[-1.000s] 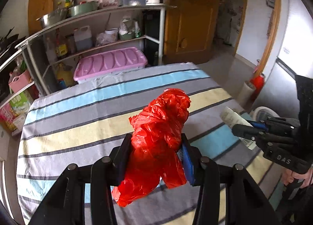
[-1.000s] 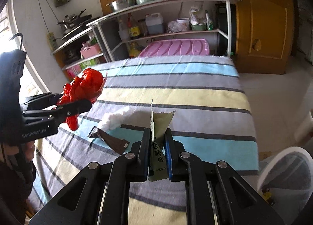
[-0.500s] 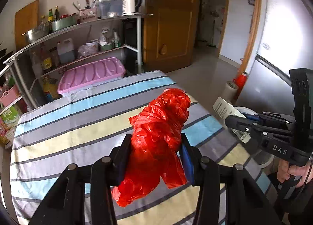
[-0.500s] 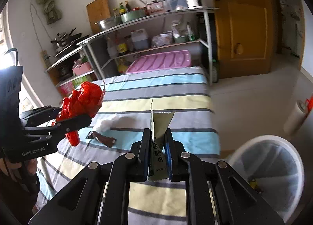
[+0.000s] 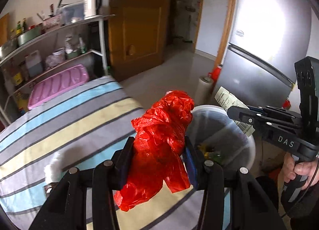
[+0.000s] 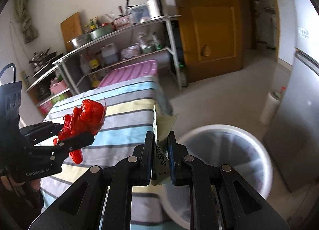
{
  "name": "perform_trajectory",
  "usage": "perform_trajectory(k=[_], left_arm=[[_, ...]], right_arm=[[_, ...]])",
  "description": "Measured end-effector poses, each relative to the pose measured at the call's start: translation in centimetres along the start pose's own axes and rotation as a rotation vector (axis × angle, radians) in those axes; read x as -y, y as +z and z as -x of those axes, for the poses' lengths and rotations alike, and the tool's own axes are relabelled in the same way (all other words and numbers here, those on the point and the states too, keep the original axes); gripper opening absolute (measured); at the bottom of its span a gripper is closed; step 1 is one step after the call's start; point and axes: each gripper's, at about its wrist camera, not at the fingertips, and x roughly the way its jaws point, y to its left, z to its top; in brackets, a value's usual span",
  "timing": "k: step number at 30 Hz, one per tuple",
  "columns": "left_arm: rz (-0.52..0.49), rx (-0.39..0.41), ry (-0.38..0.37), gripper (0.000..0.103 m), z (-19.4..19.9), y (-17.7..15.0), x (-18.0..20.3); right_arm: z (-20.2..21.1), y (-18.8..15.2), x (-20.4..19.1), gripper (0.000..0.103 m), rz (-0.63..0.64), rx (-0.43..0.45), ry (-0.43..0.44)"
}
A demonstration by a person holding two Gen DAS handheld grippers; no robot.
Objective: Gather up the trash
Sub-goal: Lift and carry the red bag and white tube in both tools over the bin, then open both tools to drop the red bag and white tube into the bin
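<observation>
I have swung both grippers off the striped table toward the lined bin (now close below), left gripper clenched on the red bag, right gripper clamping the wrapper; release looks imminent.

So the red plastic bag is all scrunched up into a crinkly wad, held up off the striped worktop with its loose tail hanging down below the grip. The other bit is a flat greenish-tan wrapper with dark printed characters, standing upright on edge, torn open at the top. The white bin sits on the floor right by the worktop's edge, clear liner inside, some scraps at the bottom.
</observation>
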Motion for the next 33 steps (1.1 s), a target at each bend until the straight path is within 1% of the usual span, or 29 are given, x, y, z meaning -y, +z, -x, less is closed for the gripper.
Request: perform_trajectory(k=[5,8,11,14,16,20,25,30,31,33], left_arm=[[-0.051,-0.022,-0.038,0.049,-1.7,0.4,3.7],[-0.063,-0.046,-0.083,0.049,-2.9,0.4,5.6],[-0.104,-0.058,-0.072,0.049,-3.9,0.3,7.7],[-0.119,-0.089,-0.119,0.049,-5.1,0.3,9.2],[-0.124,-0.106,-0.123,0.049,-5.8,0.2,10.1],[-0.126,-0.137,-0.138,0.049,-7.4,0.2,11.1],[-0.13,-0.188,-0.141,0.049,-8.8,-0.4,12.2],[-0.131,-0.202,-0.133,0.05,-9.3,-0.7,12.5],[-0.13,-0.203,-0.133,0.051,-9.2,-0.7,12.6],[-0.126,-0.197,-0.133,0.059,-9.2,-0.5,12.5]], right_arm=[[0.9,-1.0,3.7,0.014,-0.056,-0.011,-0.059],[1.1,-1.7,5.5,0.014,-0.077,-0.028,-0.079],[1.1,-2.5,7.3,0.014,-0.104,-0.049,-0.096],[1.1,-3.4,8.4,0.014,-0.124,-0.063,-0.116],[0.8,-3.9,9.3,0.014,-0.138,-0.086,-0.124],[-0.3,-4.9,10.9,0.014,-0.158,-0.134,-0.145],[-1.2,-5.7,12.1,0.015,-0.179,-0.167,-0.156],[-1.6,-6.2,12.4,0.015,-0.172,-0.192,-0.166],[-1.6,-6.2,12.4,0.015,-0.17,-0.193,-0.172],[-1.5,-6.1,12.4,0.015,-0.17,-0.19,-0.168]])
